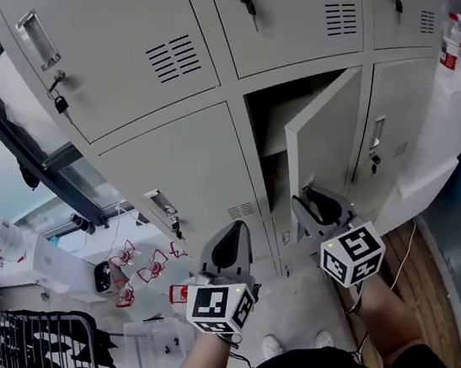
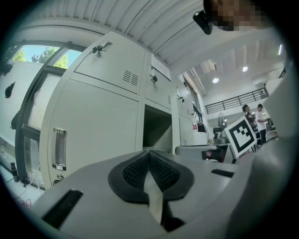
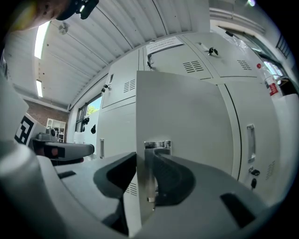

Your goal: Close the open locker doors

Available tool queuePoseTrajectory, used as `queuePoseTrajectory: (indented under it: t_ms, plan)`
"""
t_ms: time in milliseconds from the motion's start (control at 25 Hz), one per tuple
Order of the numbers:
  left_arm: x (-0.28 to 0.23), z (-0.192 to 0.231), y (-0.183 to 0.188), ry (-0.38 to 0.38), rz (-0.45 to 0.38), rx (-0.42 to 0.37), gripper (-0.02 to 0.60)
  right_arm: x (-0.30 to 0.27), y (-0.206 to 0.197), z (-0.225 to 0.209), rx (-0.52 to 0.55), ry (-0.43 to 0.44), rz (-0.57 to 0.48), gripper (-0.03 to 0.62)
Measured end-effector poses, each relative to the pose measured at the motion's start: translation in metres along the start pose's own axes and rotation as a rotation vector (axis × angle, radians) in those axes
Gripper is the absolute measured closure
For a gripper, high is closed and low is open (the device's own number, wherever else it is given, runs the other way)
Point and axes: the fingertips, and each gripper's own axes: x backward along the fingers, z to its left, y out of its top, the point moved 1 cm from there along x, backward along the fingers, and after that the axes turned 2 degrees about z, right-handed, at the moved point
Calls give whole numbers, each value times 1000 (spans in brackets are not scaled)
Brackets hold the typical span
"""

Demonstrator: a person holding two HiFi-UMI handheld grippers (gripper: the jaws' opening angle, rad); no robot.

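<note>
Our right hand-held gripper point(image 3: 145, 173) clamps the free edge of the open locker door point(image 1: 326, 136), one jaw on each side of the panel at its metal handle point(image 3: 158, 144). We see that door ajar in the lower row, between two shut doors. Our left hand-held gripper point(image 2: 150, 161) is closed and empty, near the shut left door point(image 1: 182, 173).

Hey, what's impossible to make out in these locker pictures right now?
- Open locker inside: head view, its door and shadow hide most.
- Notice on an upper locker: right gripper view, print too small.
- Right gripper: jaws straddle the door's edge; whether they clamp it is unclear in its own view.
- Top-row lockers: head view, cut off by the upper edge.
</note>
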Motion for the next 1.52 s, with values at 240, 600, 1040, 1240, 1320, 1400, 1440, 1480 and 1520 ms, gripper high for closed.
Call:
queuePoseTrajectory:
  t_ms: [240,600,1040,1240,1320,1400,1440,1480,1520]
  plan:
    - [3,24,-3,40,9,2,578,-31,1,2,7,22,6,484]
    - [2,49,-5,80,14,4,578,-70,3,-1,19,38,4,484]
    - [-12,58,-6,92,17,12,578,-104,7,-9,20,91,1,471]
    - [-20,63,-9,100,19,19,578,-114,8,-14,19,106,3,462]
    - [-23,64,-9,103,19,21,578,-116,8,-14,26,115,2,462]
    - [-26,64,-9,104,20,22,578,-117,8,-13,40,124,2,462]
    - [-27,64,-10,104,20,22,578,-118,8,-12,46,128,1,462]
    - [-28,64,-10,104,21,22,578,-118,7,-12,51,131,0,462]
    - [-29,64,-10,105,21,21,578,-119,7,-12,55,134,0,462]
